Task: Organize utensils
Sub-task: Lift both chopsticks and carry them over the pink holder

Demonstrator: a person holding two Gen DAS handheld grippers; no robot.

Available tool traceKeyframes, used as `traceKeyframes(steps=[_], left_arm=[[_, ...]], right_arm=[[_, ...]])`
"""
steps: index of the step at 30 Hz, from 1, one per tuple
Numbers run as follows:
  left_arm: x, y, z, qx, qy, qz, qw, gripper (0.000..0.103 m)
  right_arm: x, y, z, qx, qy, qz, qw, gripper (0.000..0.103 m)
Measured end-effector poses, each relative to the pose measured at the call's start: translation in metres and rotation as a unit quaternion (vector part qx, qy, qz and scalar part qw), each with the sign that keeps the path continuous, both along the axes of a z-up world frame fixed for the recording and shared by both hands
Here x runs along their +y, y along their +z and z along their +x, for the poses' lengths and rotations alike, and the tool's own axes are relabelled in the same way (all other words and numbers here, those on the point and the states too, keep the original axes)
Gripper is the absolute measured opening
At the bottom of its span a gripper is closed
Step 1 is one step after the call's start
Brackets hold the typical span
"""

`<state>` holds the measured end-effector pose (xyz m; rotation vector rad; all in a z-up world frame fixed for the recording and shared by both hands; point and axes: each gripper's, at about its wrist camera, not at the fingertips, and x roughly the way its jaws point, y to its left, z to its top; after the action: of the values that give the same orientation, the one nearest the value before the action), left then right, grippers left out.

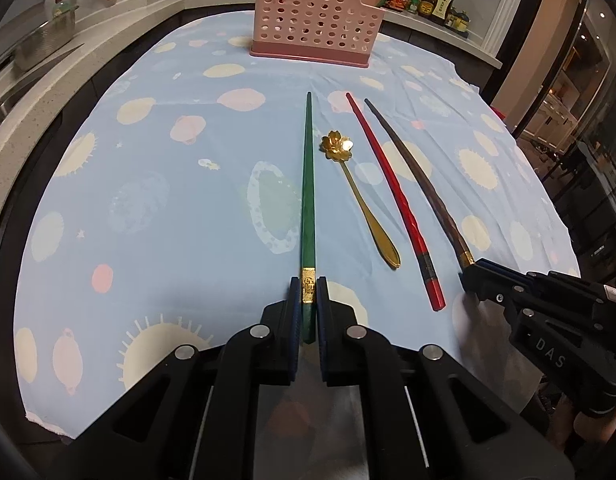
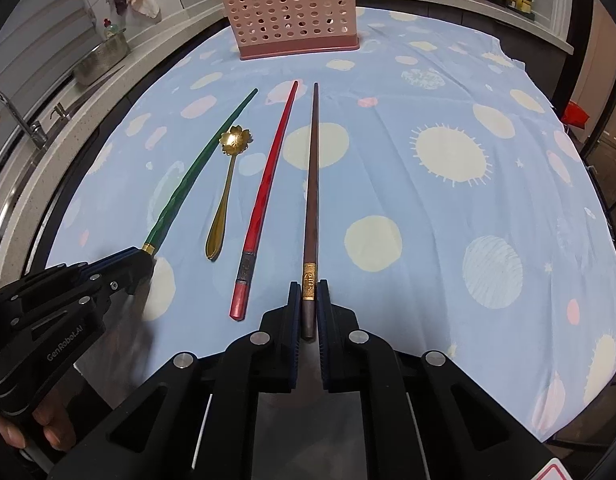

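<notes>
My left gripper (image 1: pixel 308 286) is shut on the thick end of a green chopstick (image 1: pixel 308 184), which points away along the blue patterned cloth. My right gripper (image 2: pixel 309 290) is shut on the thick end of a brown chopstick (image 2: pixel 311 176). Between them lie a gold flower-bowl spoon (image 1: pixel 355 196) and a red chopstick (image 1: pixel 391 192), both loose on the cloth. In the right wrist view the green chopstick (image 2: pixel 196 168), spoon (image 2: pixel 226 184) and red chopstick (image 2: pixel 268 184) lie to the left. A pink perforated utensil holder (image 1: pixel 315 20) stands at the far end; it also shows in the right wrist view (image 2: pixel 292 16).
The table (image 1: pixel 148 208) is covered by the blue cloth with sun and planet prints. A counter with sauce bottles (image 1: pixel 431 0) runs behind on the right. A sink, faucet (image 2: pixel 16 116) and metal pot (image 2: pixel 100 60) sit along the left counter.
</notes>
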<state>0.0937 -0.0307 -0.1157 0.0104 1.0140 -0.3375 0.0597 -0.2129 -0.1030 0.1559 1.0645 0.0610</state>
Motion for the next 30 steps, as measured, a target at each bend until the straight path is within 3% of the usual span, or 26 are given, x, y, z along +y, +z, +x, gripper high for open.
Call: traceKeyframes(steps=[8, 18, 30], left_arm=[[0.009, 0.024, -0.003, -0.016, 0.014, -0.020, 0.9996, 0.007], [0.015, 0.084, 0.010, -0.075, 0.025, -0.045, 0.9958, 0.007], [0.016, 0.156, 0.067, -0.149, 0.044, -0.063, 0.9859, 0.007]], right_arm=[[-0.012, 0.027, -0.003, -0.035, -0.020, 0.016, 0.999, 0.007], [-0.030, 0.087, 0.006, -0.108, -0.045, 0.036, 0.993, 0.007], [-0.055, 0.163, 0.049, -0.202, -0.060, 0.047, 0.976, 0.007]])
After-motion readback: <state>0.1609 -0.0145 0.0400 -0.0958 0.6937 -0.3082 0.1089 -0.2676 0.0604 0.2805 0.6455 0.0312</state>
